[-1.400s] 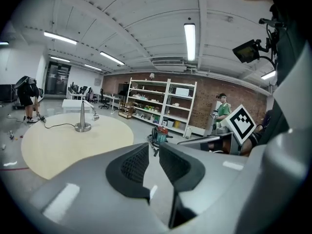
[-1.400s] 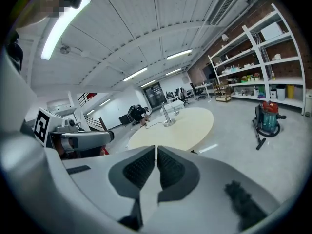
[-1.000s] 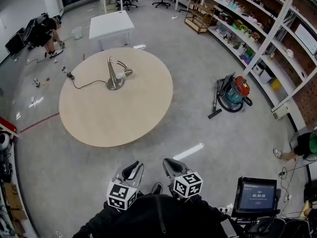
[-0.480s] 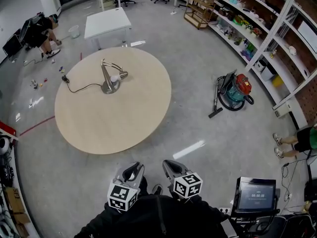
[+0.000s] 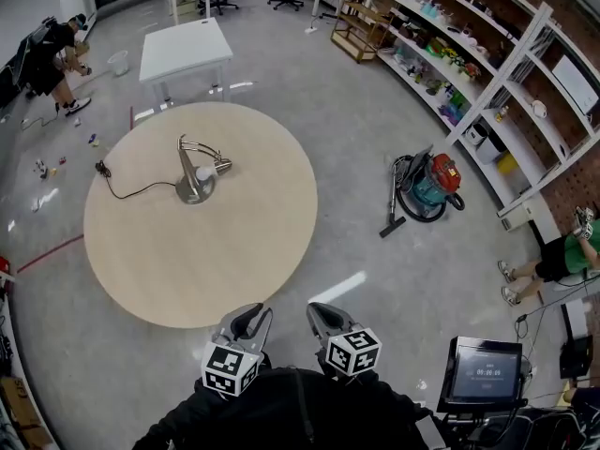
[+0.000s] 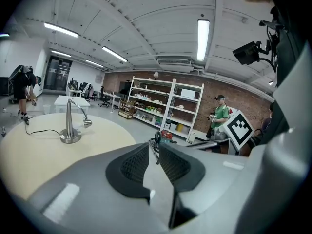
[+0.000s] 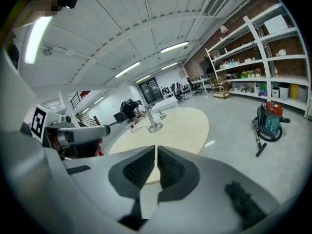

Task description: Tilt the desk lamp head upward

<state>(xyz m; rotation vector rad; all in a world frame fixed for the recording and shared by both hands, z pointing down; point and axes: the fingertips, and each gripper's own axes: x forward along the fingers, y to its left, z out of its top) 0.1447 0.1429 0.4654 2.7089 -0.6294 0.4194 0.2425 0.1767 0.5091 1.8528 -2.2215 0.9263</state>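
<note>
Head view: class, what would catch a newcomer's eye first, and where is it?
The big round pale wooden table fills the middle of the grey floor. A silver desk lamp with a black cord stands on its far left part. A red and teal vacuum cleaner sits on the floor to the table's right.

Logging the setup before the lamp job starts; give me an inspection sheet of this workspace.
Surface: round beige table on a grey floor.
Job's things: desk lamp upright on the table's far left part; lamp head droops off its curved arm.
Clutter: nothing seen on the table.
Claws: left claw slightly apart, empty; right claw shut, empty; both far from the lamp.
Cables: lamp cable runs left toward the table edge.
Surroundings: vacuum cleaner, shelving, white table, a person bent over.
</note>
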